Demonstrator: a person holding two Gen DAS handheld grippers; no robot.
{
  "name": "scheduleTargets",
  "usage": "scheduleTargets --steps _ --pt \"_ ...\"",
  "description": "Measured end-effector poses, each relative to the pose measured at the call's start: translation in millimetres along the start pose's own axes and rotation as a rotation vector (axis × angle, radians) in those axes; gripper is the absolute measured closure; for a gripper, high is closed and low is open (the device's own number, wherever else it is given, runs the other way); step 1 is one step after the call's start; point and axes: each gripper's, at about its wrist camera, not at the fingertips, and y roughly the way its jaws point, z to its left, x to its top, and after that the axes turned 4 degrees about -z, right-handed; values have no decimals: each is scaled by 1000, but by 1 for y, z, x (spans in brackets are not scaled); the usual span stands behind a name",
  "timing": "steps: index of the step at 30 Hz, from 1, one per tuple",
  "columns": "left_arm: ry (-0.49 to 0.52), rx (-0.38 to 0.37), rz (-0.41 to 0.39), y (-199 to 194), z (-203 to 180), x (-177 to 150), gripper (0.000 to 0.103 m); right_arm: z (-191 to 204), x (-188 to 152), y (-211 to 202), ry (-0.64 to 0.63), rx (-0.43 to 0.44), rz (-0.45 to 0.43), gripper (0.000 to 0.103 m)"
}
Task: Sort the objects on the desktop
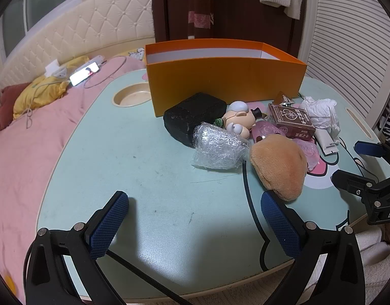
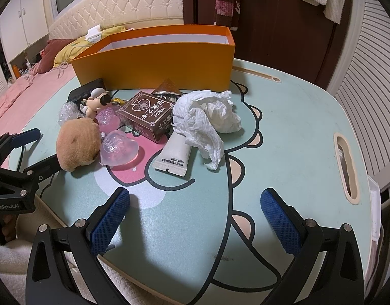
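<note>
Both grippers, left (image 1: pixel 195 218) and right (image 2: pixel 195 218), gape wide and hold nothing over the lap table (image 1: pixel 118 178); brown plush toy (image 1: pixel 278 162) lies nearest, before the orange box (image 1: pixel 225 76), probably light, squashy, pinch mid-body.

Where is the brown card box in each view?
Left wrist: card box lies right of centre, behind the plush, left of the tissue.
Right wrist: card box lies left of centre, left of the tissue.
Shared landmark: orange box behind it.
</note>
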Motion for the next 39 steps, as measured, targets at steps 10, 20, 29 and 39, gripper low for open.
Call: scheduleTargets --steps 10,20,29,39 --pt "-2 1 0 0 -1 0 0 -1 1 1 -2 1 -1 0" --pt "-3 0 0 0 0 0 0 -1 0 0 -4 2 -3 0" --pt "1 -6 7 -1 -2 -1 0 0 -1 0 -3 2 -5 0" --pt "-25 2 -40 -16 7 6 15 0 -1 -1 -7 8 -16 0"
